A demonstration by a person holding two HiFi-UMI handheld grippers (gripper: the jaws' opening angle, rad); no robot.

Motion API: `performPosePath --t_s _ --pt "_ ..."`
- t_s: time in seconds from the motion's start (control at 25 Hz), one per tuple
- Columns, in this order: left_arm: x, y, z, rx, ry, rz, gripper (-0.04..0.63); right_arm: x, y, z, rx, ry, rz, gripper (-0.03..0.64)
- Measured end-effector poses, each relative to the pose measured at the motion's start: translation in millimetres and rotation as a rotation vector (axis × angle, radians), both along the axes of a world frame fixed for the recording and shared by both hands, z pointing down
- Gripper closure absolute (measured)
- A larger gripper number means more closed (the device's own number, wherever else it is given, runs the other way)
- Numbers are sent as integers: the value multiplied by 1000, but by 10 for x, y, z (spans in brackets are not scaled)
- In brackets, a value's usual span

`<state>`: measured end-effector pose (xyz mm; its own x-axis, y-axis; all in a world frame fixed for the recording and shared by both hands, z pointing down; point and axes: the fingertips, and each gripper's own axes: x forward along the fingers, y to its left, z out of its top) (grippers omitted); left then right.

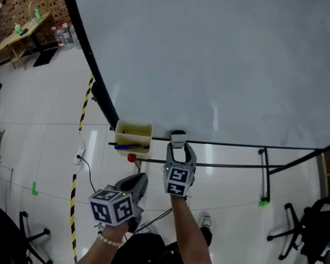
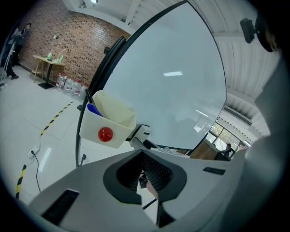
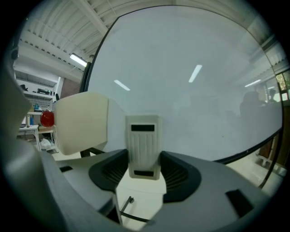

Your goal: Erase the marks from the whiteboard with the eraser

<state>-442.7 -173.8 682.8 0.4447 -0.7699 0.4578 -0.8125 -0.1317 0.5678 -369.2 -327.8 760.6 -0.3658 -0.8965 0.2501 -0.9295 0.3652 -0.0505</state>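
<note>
Bare whiteboard point(image 1: 226, 57) ahead; cream bin point(image 1: 134, 133) blocks the lower left

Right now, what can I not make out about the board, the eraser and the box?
Whiteboard marks: none discernible; reflections cover parts, head view cuts off its top.
Eraser wiping face: turned away from the right gripper view.
Box contents: its walls hide most in the left gripper view.
</note>
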Motion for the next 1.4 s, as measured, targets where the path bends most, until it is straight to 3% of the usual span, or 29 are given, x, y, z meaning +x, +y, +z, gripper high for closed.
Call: performPosePath --t_s 0.4,0.76,0.92,1.12,1.4 --pt "814 -75 -24 -17 -11 24 607 1110 -174 20 5 32 41 370" --pt "2063 -341 -4 -61 -36 37 607 2351 -416 -44 3 26 30 368" --pt "2547 -543 -8 -49 -95 -3 607 2900 -511 -73 -17 -33 21 368" --pt "3119 -788 80 -56 -167 -43 607 3577 -606 -34 -37 -27 2 368" --pt "3901 -1038 285 -99 -231 64 607 4262 -698 69 -64 4 26 368"
